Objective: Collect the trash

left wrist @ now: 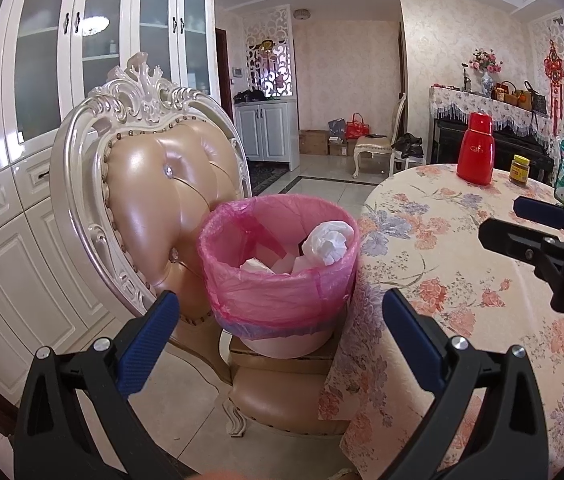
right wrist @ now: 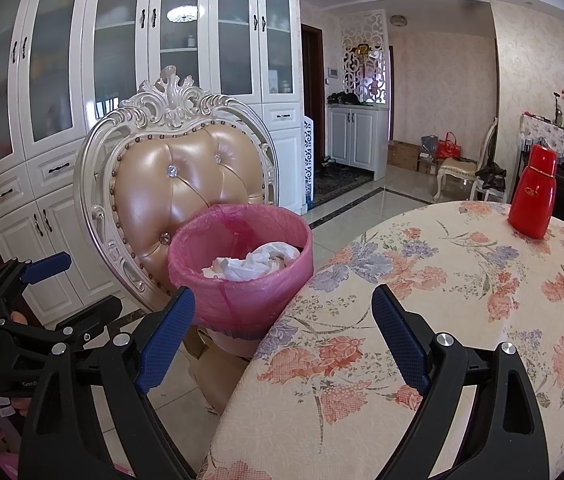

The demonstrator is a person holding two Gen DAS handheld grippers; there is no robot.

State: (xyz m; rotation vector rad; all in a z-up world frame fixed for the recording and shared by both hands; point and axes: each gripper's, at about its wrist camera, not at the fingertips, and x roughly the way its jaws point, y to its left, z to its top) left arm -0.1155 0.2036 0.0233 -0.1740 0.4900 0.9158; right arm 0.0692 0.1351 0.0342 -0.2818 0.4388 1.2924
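Trash bin, pink-lined, sat on chair beside desk, crumpled white trash inside. Left gripper jaws spread, empty, bin ahead between them. Right gripper jaws spread, empty, over desk edge.

The room was brightly and evenly lit, with soft shadows. Glare lay on the glossy chair back and cabinet doors, where a ceiling lamp was reflected in the glass. Both fisheye views bent straight lines strongly toward the edges and darkened to black corners; focus stayed fairly sharp throughout.
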